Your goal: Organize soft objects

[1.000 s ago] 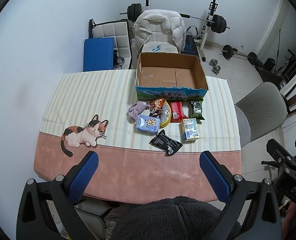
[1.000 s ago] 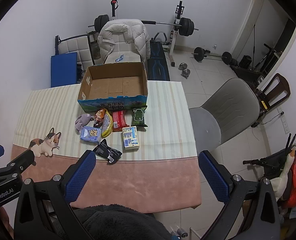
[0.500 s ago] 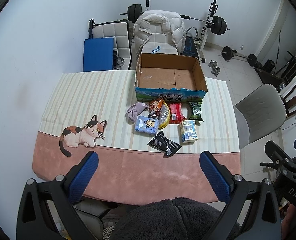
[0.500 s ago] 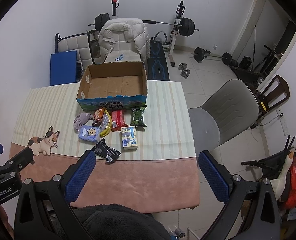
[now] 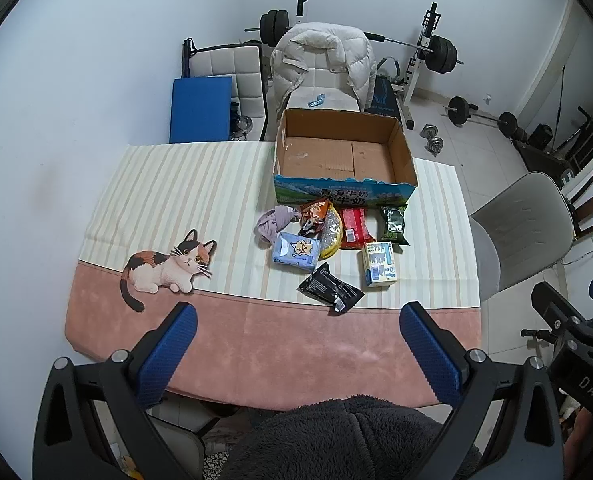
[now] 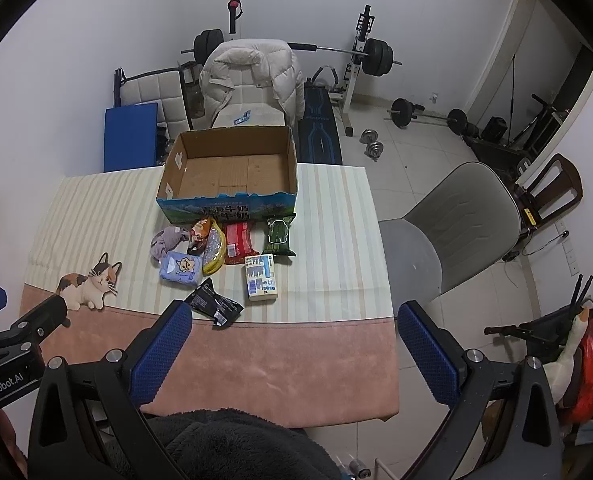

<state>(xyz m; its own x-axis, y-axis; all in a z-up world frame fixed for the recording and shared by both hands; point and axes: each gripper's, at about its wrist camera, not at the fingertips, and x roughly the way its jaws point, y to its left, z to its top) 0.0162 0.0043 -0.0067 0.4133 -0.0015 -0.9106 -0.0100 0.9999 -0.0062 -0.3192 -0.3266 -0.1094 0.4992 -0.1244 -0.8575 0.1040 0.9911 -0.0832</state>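
An open, empty cardboard box [image 5: 342, 160] [image 6: 232, 168] stands at the table's far side. In front of it lie soft packets: a lilac cloth [image 5: 274, 222], a blue tissue pack [image 5: 296, 251] [image 6: 181, 267], an orange snack bag [image 5: 314, 216], a yellow bag [image 5: 332, 232], a red packet [image 5: 354, 226] [image 6: 238, 238], a green packet [image 5: 394, 225] [image 6: 279, 236], a white-blue carton [image 5: 379, 263] [image 6: 261, 277] and a black pouch [image 5: 330, 288] [image 6: 214, 303]. My left gripper [image 5: 298, 354] and right gripper [image 6: 294, 354] are open and empty, high above the table's near edge.
The table [image 5: 256, 344] has a striped and pink cloth with a printed cat [image 5: 166, 266]. A grey chair [image 6: 448, 232] stands to the right. A chair with a white jacket [image 5: 324, 64], a blue mat [image 5: 200, 108] and weight equipment [image 6: 372, 56] stand behind.
Both grippers have risen or drawn back slightly; the table and objects look a little smaller and farther. Nothing on the table has moved.
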